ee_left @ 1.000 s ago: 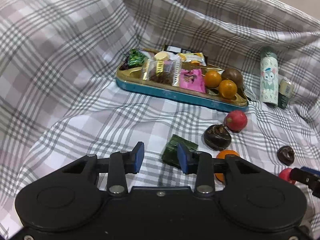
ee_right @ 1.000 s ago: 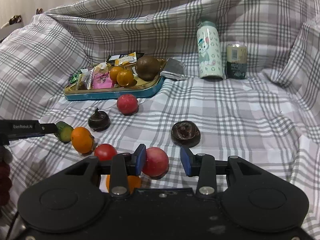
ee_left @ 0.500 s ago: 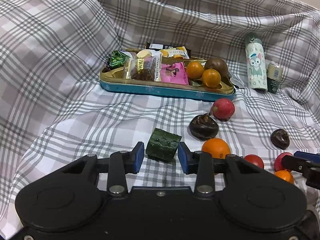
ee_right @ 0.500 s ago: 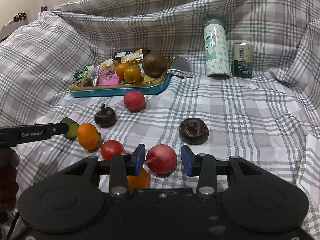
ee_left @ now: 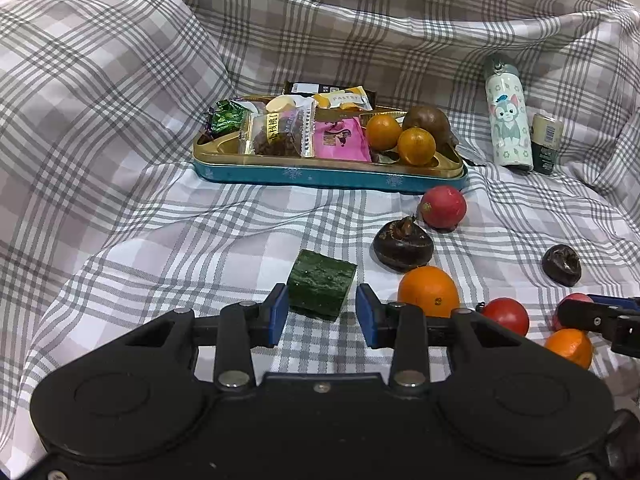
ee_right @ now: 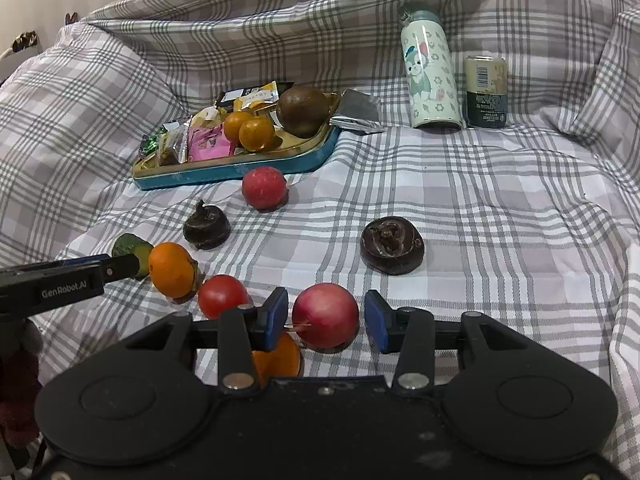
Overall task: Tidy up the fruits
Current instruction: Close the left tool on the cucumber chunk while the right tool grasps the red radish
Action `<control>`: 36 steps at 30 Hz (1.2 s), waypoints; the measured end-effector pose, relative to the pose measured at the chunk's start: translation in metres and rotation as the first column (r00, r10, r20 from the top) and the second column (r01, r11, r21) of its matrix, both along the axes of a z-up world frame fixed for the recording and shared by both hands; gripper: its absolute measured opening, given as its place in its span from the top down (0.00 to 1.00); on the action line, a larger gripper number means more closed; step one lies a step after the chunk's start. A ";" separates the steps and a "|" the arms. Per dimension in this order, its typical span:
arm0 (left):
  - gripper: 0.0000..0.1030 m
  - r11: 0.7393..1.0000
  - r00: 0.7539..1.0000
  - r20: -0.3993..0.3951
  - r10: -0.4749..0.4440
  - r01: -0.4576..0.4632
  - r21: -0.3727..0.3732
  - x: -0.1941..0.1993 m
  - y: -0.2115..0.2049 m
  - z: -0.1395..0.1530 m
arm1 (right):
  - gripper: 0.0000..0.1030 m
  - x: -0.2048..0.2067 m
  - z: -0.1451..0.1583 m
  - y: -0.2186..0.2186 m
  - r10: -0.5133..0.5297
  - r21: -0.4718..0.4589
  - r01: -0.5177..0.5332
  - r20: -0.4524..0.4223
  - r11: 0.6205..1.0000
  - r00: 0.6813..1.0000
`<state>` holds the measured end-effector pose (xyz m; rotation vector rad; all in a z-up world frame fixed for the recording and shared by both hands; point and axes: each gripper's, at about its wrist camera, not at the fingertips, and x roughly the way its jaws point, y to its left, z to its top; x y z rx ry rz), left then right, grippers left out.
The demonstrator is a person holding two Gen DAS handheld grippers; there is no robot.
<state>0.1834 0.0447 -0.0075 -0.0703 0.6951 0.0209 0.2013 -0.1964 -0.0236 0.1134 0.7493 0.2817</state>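
— Jaws on both tools: how do they stand?

— Those of the left gripper stand apart around a green cucumber chunk on the checked cloth; whether the near pad touches it cannot be told. Those of the right gripper have just been closing on a red apple, with narrow gaps showing at both pads, so nothing is clamped.

— And the other fruit?

— An orange, a tomato and a second orange lie near, left of the apple. Two dark round fruits sit farther out, one to the left, one to the right. Another red fruit rests just beside the blue tin tray, which holds snack packets, two small oranges and a brown fruit. A bottle and a can stand far right.
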 end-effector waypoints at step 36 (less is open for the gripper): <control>0.51 0.999 0.998 -0.060 -0.005 0.007 0.037 0.021 -0.002 -0.008 | 0.57 0.003 -0.005 -0.005 -0.078 -0.122 0.081 0.025 0.989 0.997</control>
